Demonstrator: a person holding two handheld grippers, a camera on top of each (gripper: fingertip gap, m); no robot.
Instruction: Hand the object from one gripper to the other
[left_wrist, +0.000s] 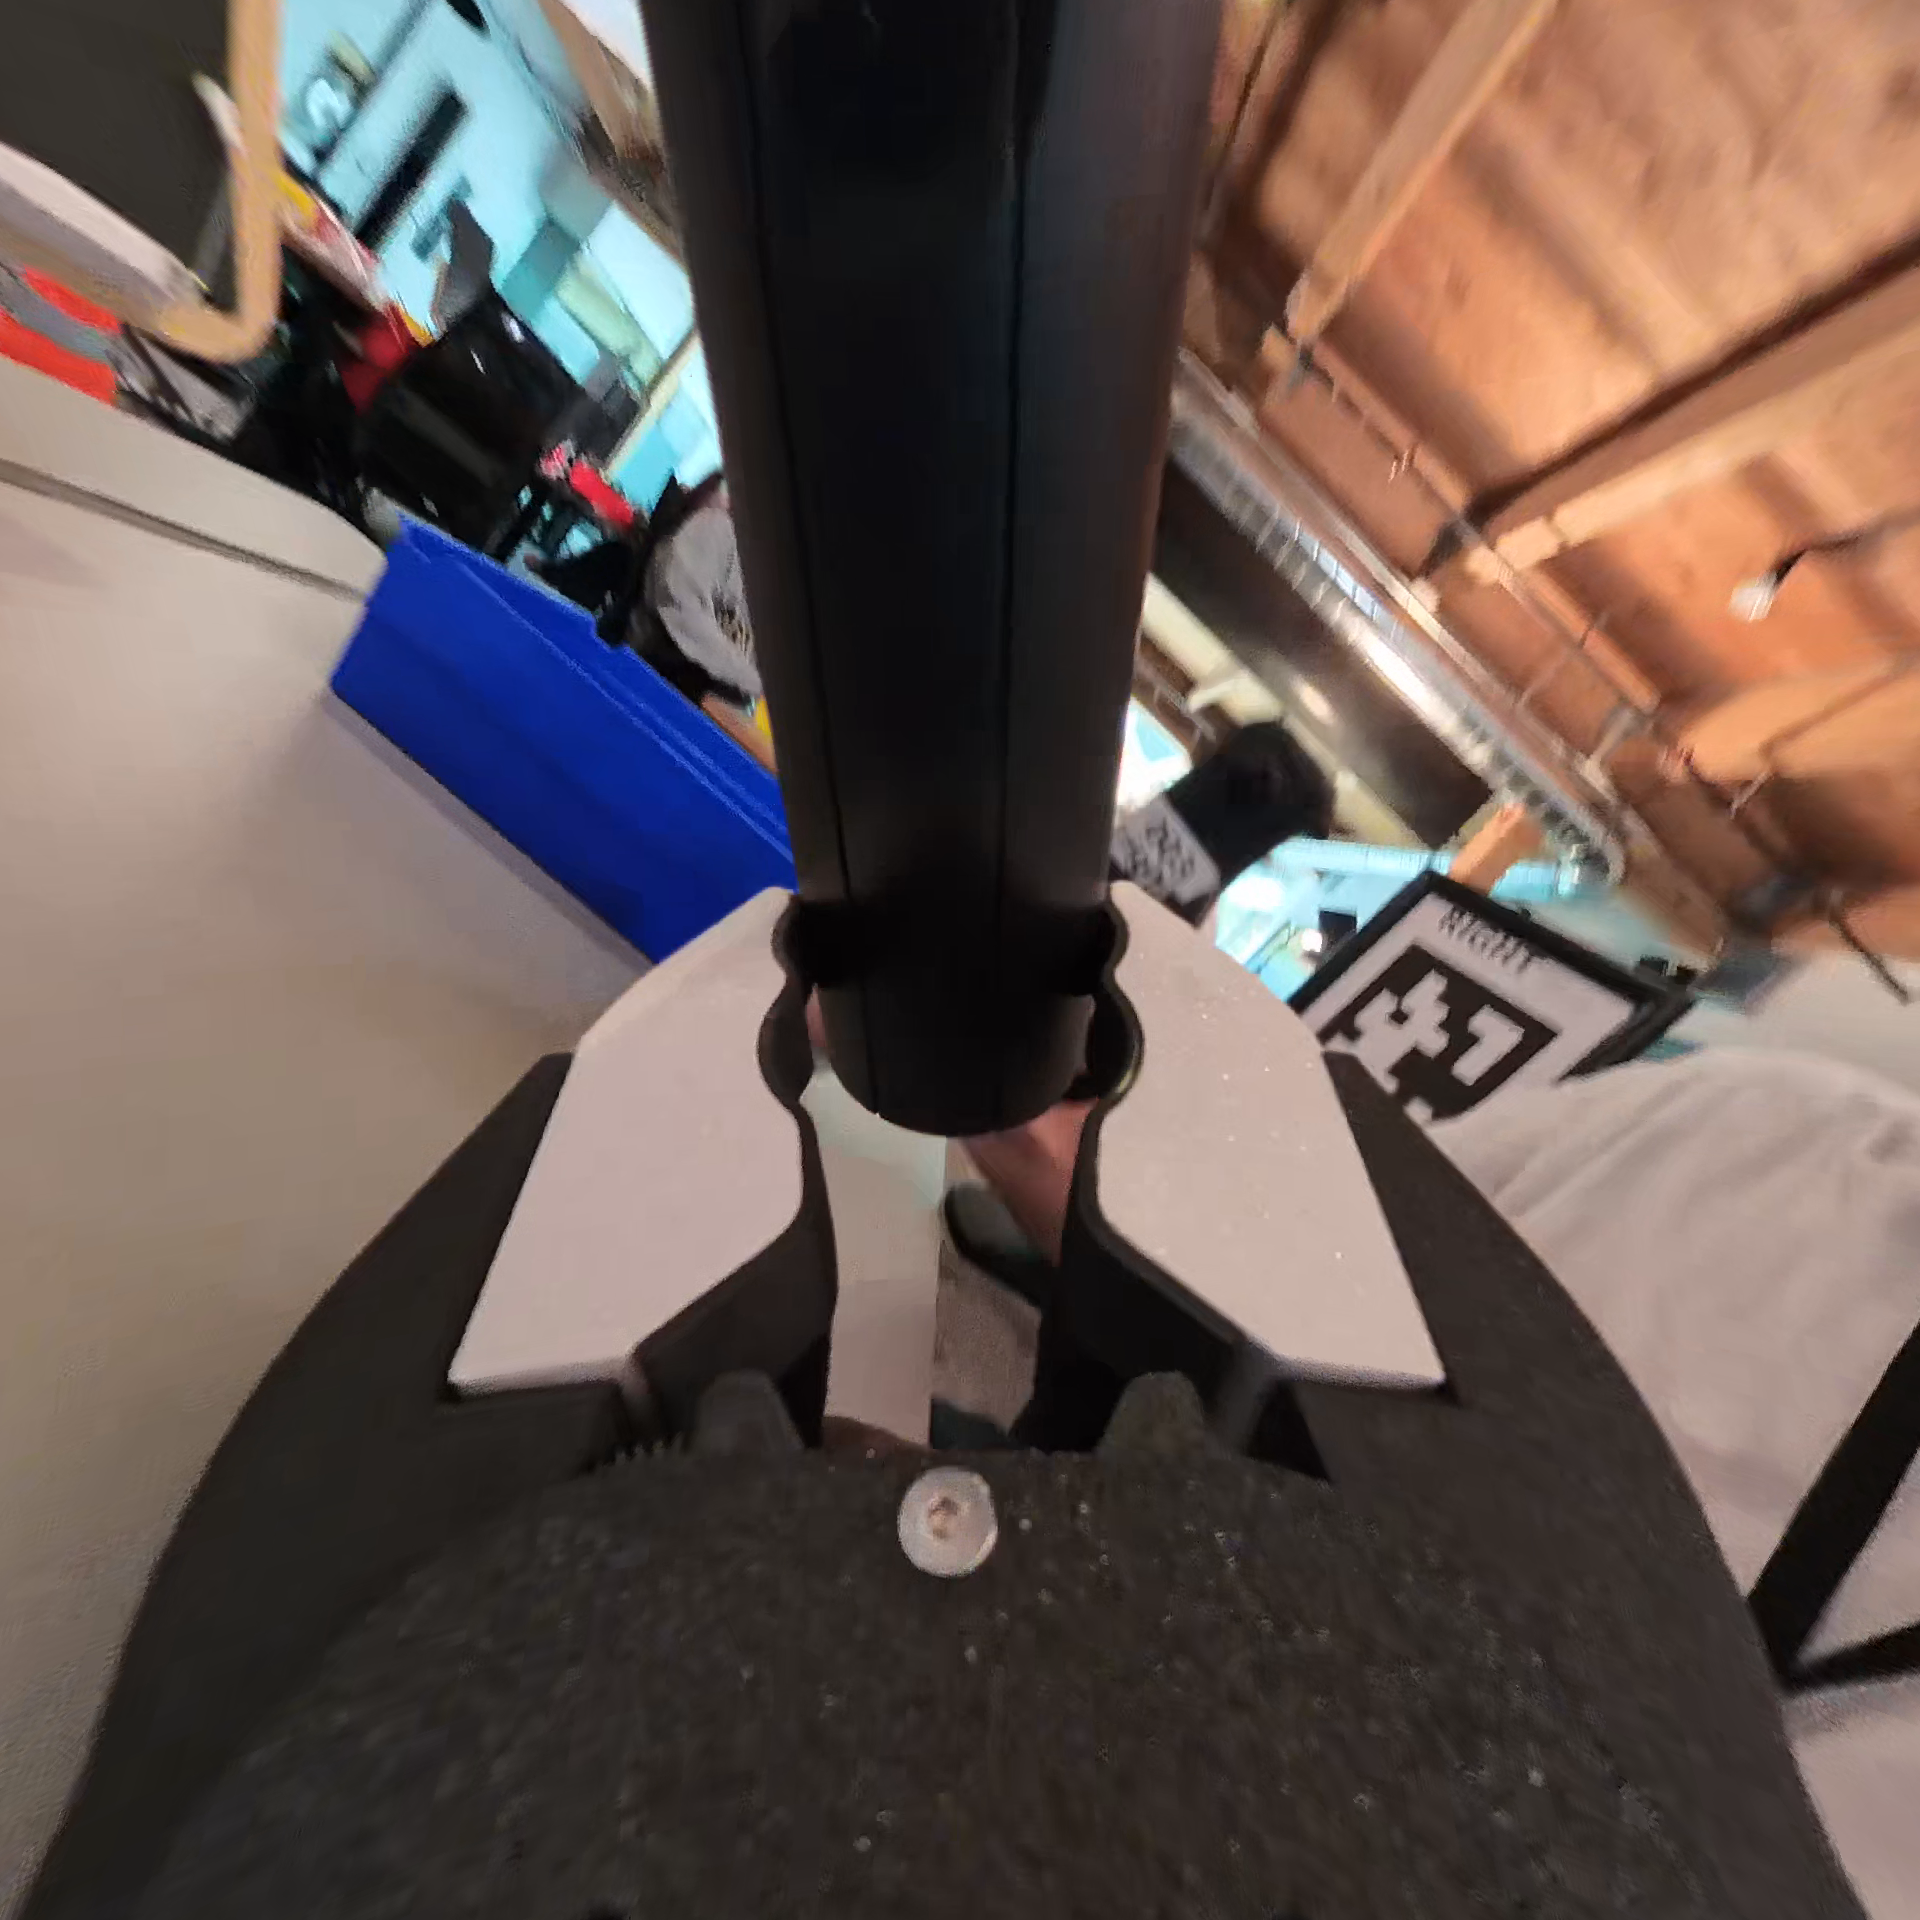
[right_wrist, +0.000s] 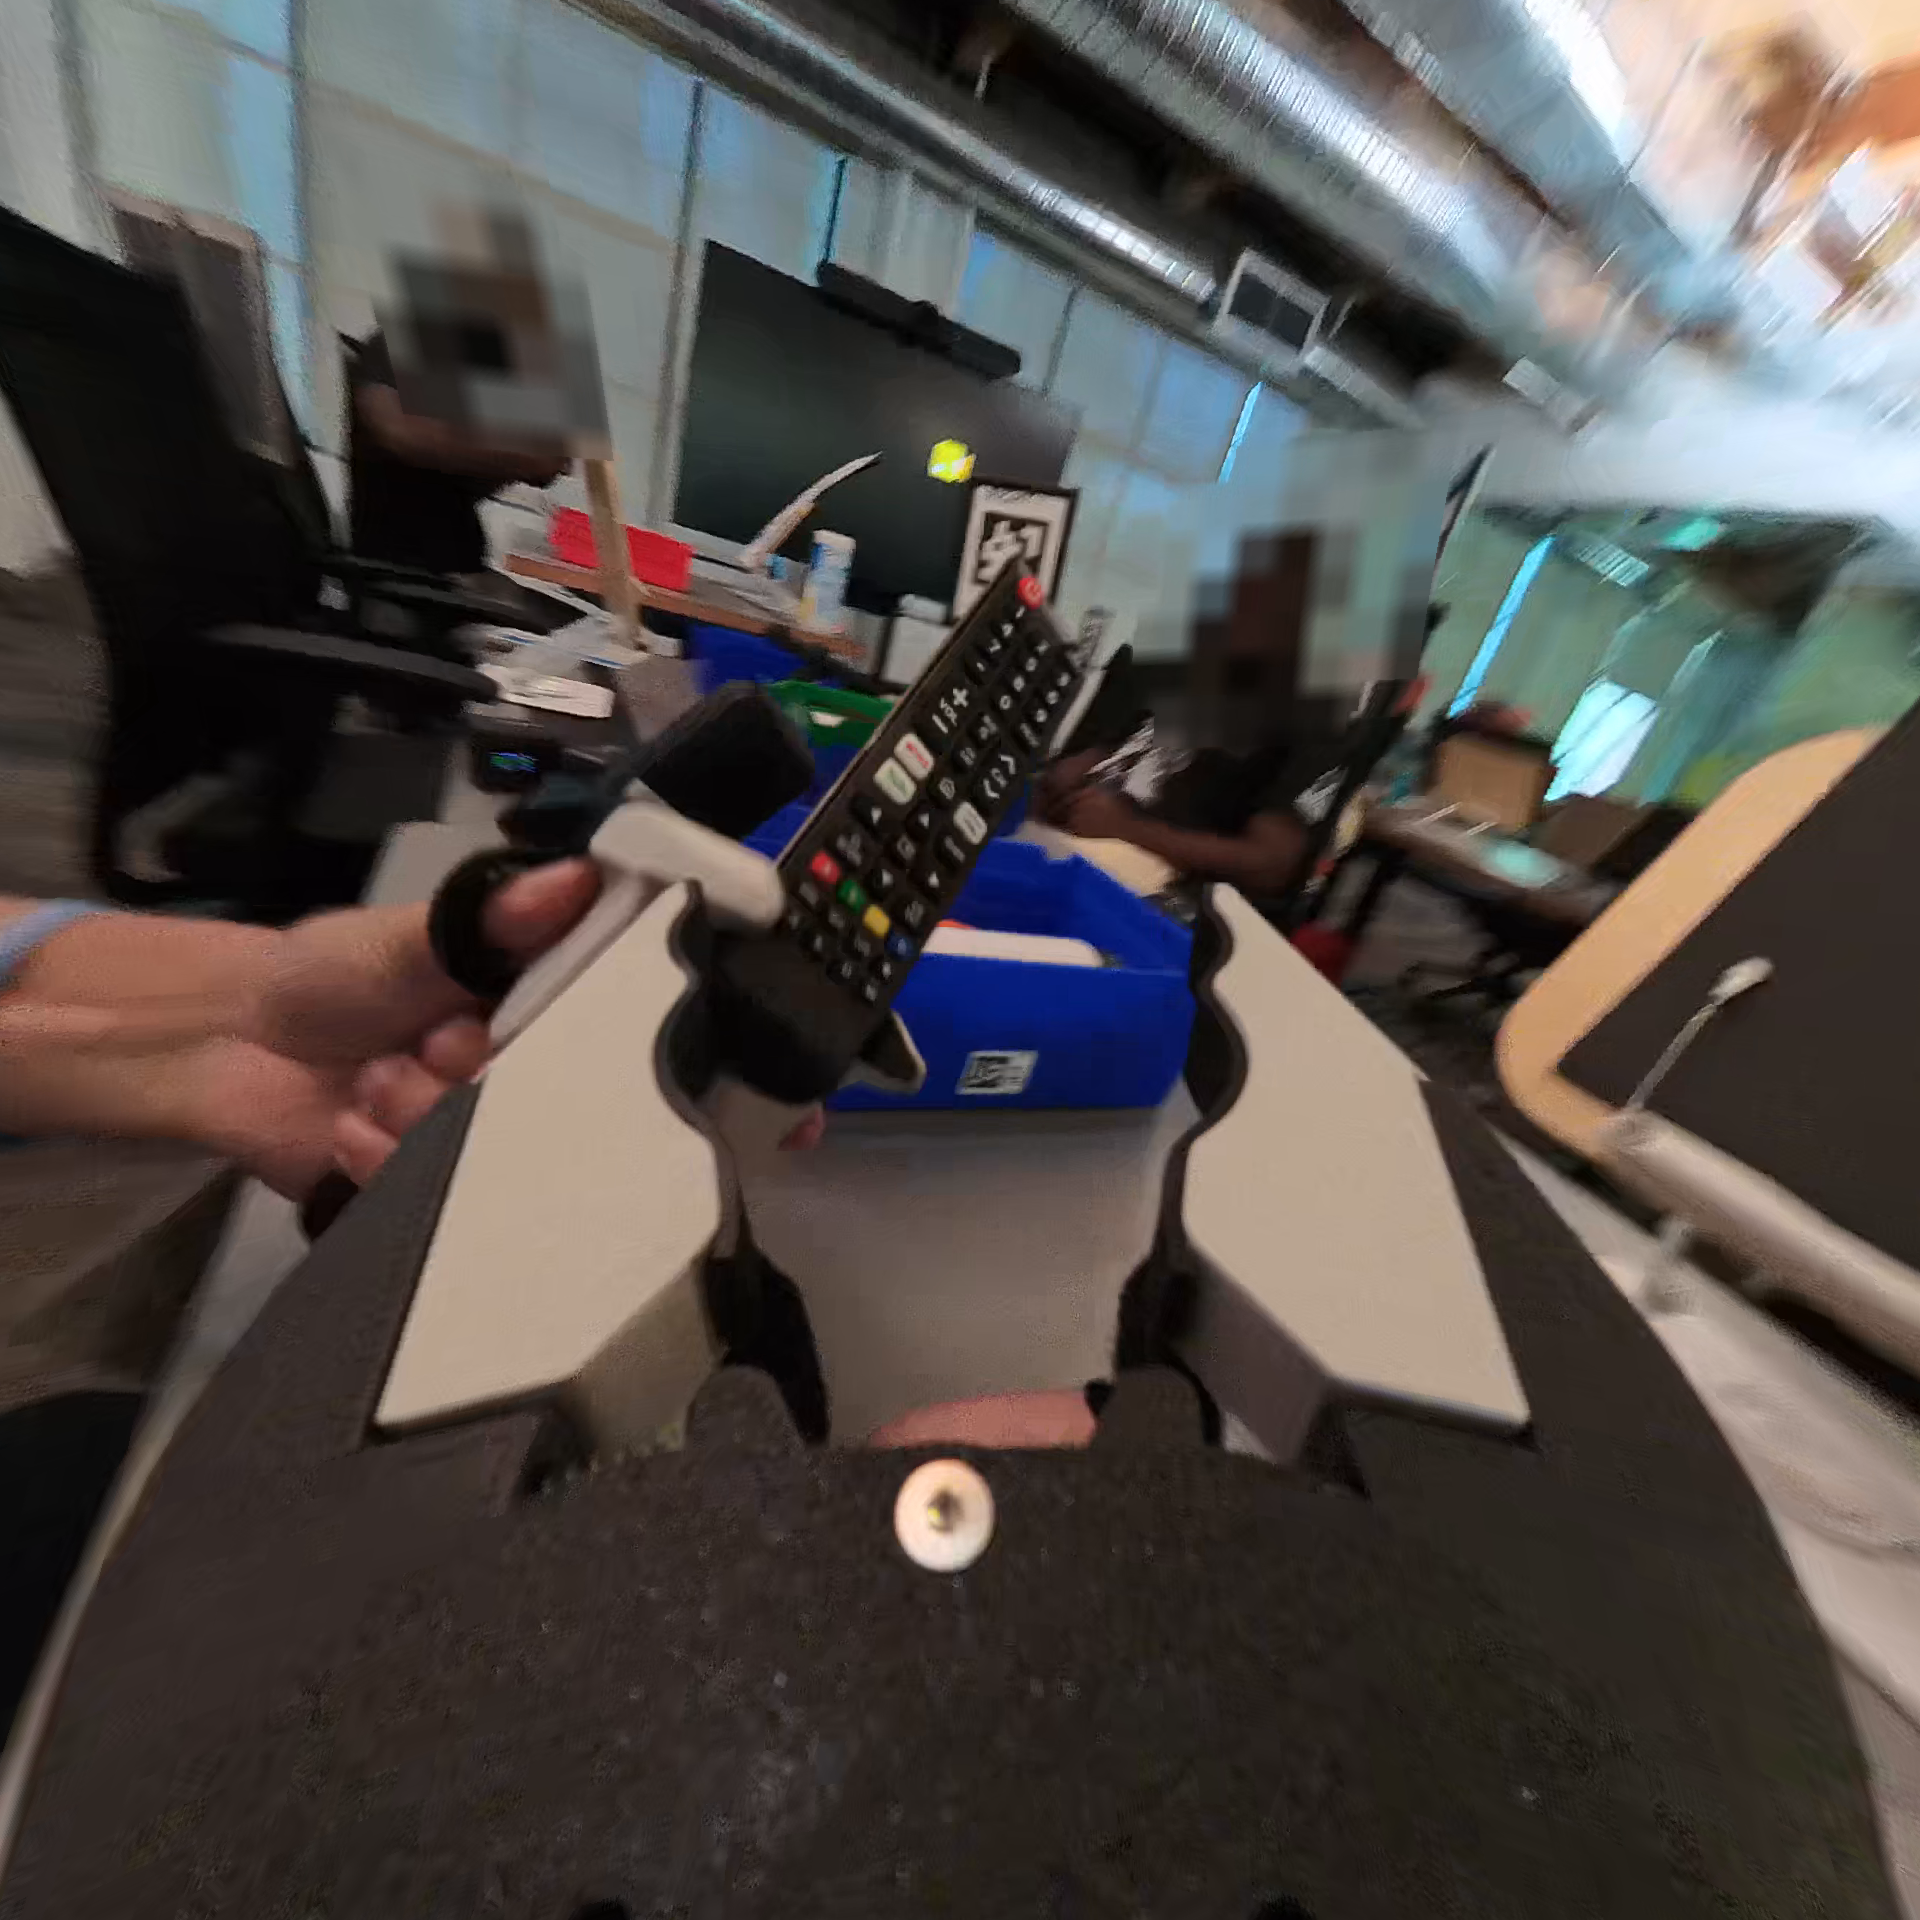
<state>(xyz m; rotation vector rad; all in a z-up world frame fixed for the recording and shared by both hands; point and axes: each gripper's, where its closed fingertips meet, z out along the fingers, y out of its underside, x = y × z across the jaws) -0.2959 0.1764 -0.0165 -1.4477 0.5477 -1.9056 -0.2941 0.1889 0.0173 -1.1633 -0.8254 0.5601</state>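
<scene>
right wrist view shows me the remote, a long black bar with rubber buttons, tilted up and away to the right, its lower end pinched in the left gripper that a hand carries in from the left. i judge it light and rigid, with a smooth hard plastic shell that could slide or pivot if clamped only at 1 end, so i want flat contact across its narrow width, on the free upper half, well clear of the other grip. my right gripper has its jaws spread wide and empty; the remote sits ahead of them and toward the left finger, not yet between the pads. in the left wrist view, the remote rises straight out of the left gripper, whose jaws are clamped on its bottom end. behind sits a blue bin on the counter.
</scene>
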